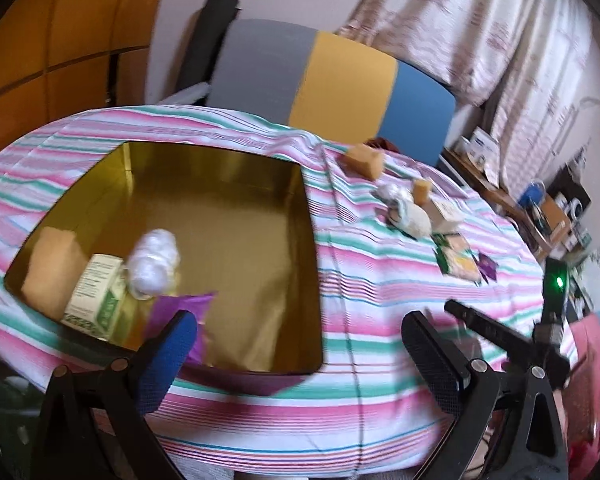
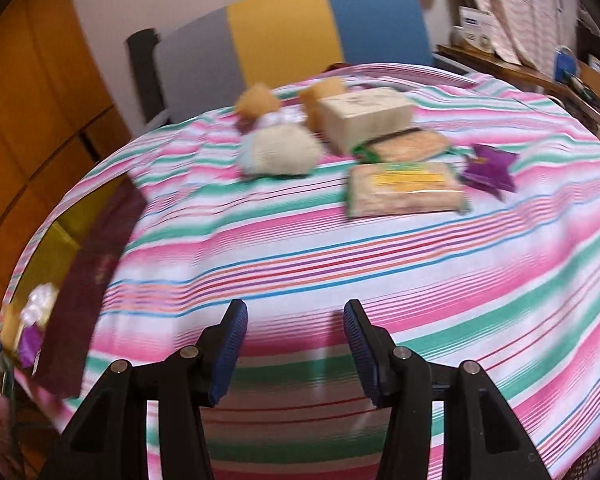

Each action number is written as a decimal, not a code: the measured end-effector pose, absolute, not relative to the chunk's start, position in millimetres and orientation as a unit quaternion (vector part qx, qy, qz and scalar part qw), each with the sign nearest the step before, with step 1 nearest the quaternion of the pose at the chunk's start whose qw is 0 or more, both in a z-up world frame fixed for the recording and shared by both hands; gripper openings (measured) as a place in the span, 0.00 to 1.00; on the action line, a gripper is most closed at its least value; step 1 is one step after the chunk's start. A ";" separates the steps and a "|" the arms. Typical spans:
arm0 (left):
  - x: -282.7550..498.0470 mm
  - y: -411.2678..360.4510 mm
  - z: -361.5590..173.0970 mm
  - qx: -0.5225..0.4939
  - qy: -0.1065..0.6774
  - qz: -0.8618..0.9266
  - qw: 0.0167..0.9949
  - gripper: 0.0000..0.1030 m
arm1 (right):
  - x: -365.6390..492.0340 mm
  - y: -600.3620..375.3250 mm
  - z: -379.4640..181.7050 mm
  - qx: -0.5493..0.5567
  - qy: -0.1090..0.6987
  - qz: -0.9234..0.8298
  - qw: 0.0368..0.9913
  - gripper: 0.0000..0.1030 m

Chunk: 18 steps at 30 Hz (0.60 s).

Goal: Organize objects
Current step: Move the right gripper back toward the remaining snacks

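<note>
Both tongs, left (image 1: 300, 344) & right (image 2: 296, 344), gape w/ nothing between. Wafer pack (image 2: 406, 190) lies flat on surface near box (image 2: 364, 116); looks light, crinkly, crushable, so grip a long edge.

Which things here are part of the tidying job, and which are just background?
Part of the job:
gold tin
tan sponge
white pouch
cream box
two snack packets
purple wrapper

Just background:
striped cloth
colour-block chair
cluttered shelf
curtains
</note>
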<state>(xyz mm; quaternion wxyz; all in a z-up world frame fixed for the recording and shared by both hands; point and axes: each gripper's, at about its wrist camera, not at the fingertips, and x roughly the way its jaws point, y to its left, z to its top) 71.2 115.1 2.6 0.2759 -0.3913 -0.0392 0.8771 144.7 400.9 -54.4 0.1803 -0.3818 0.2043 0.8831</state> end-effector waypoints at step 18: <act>90.4 145.1 -8.2 -0.427 0.000 0.852 0.303 1.00 | 117.3 538.2 -56.7 -0.342 0.263 0.871 0.235 0.49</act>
